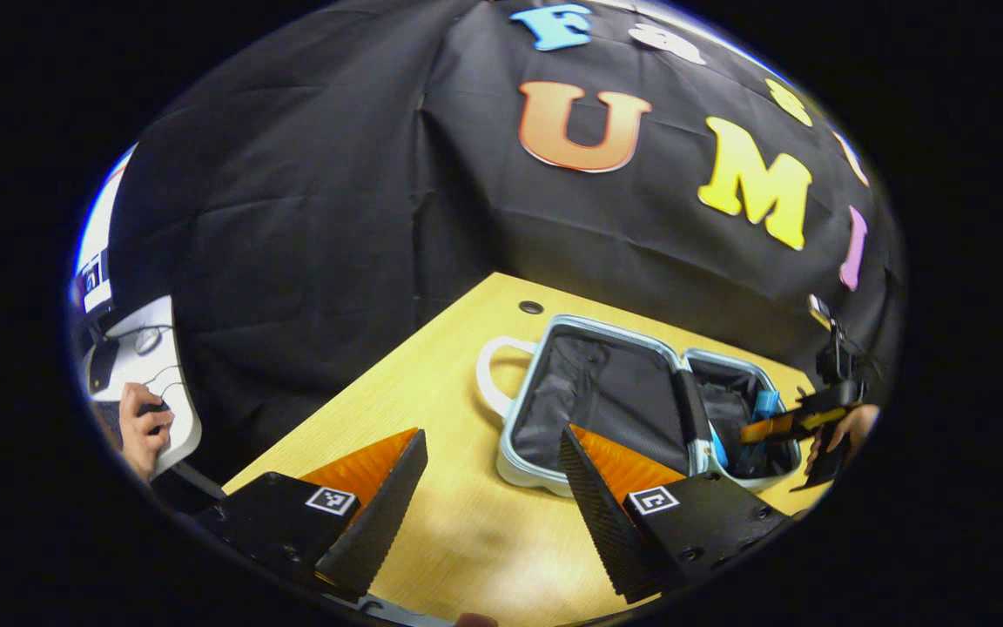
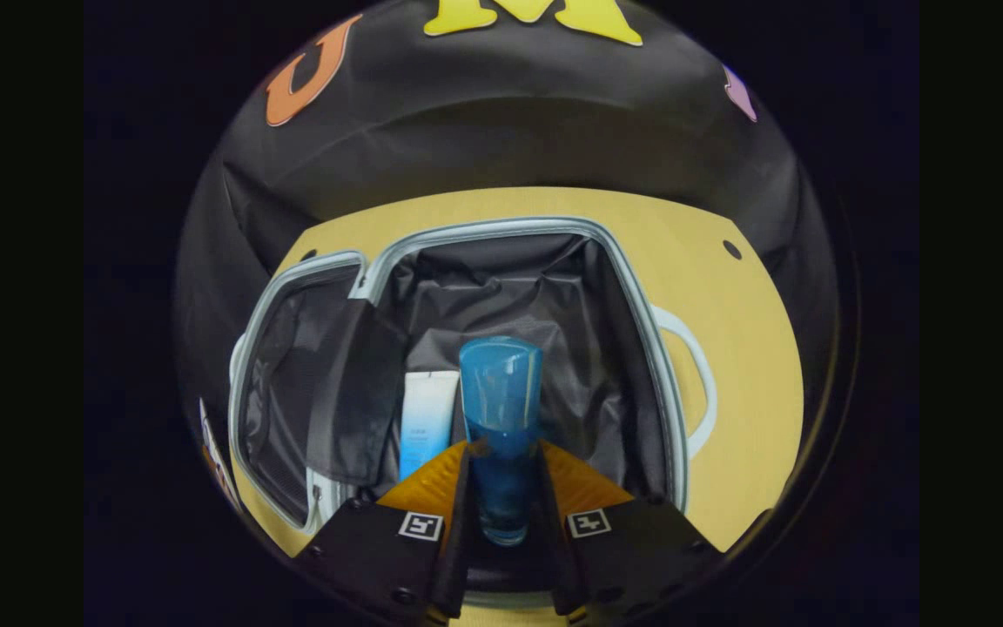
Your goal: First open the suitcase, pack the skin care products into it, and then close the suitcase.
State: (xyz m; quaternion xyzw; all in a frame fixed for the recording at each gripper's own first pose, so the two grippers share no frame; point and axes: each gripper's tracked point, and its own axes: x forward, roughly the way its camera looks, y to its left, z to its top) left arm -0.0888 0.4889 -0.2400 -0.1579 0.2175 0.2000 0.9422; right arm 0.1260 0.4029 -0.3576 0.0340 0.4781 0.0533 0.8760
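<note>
Right gripper, fingers pinching a translucent blue plastic bottle, hovers over the open pale-blue hard-shell suitcase on the yellow wood-grain table. The bottle's long axis runs forward along the fingers, above the black fabric lining. A white-and-blue tube lies beside it inside. Left gripper, fingers spread, hovers over the table near the suitcase.
</note>
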